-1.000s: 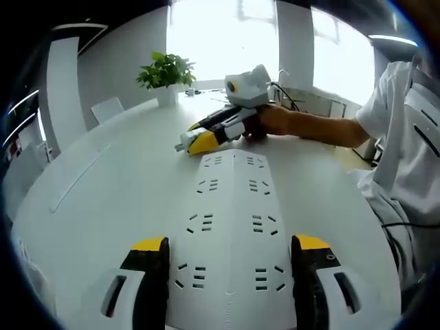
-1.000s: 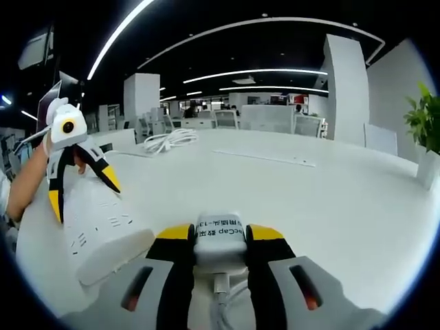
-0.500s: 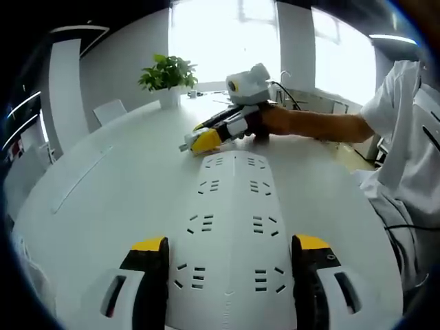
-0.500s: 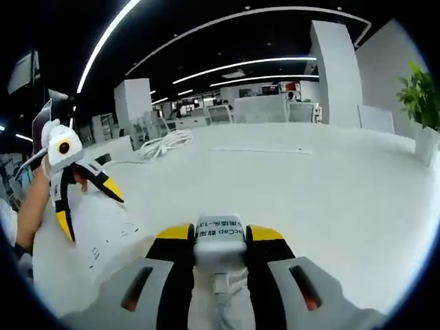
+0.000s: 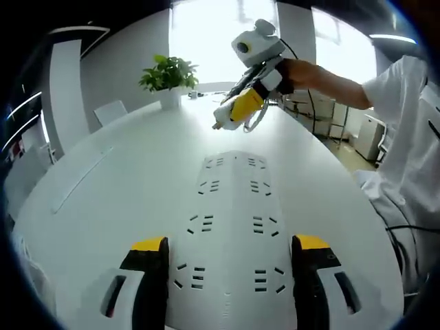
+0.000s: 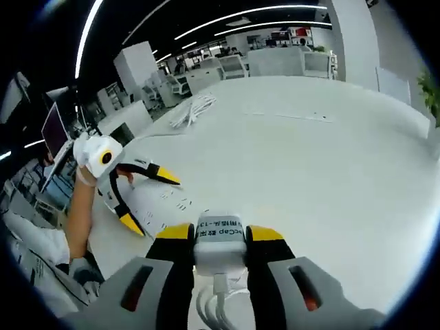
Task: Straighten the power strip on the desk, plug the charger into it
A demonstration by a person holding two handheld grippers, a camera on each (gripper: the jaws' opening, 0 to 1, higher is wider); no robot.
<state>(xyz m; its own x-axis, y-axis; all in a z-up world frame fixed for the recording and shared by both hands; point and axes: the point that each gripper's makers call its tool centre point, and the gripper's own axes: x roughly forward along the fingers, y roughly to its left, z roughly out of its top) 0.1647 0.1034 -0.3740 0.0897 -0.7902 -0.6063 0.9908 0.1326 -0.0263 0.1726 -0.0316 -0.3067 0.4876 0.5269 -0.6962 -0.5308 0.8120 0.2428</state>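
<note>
In the left gripper view, the power strip (image 5: pixel 232 240) runs lengthwise from bottom centre up the frame, between the left gripper (image 5: pixel 230 256), whose jaws stand apart astride its near end. The right gripper (image 5: pixel 235 113), clamped on the charger (image 6: pixel 220 238), hangs above the strip's far end, upper centre.

Bare desk (image 5: pixel 124 185) around strip (image 5: pixel 234 227) (plant (image 5: pixel 167 72) far).

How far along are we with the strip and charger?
Apparently done: the long white power strip lies flat on the white desk, between the open left gripper jaws. In hand: the right gripper clamps the white block charger, raised above the desk. Left: plugging it in.
</note>
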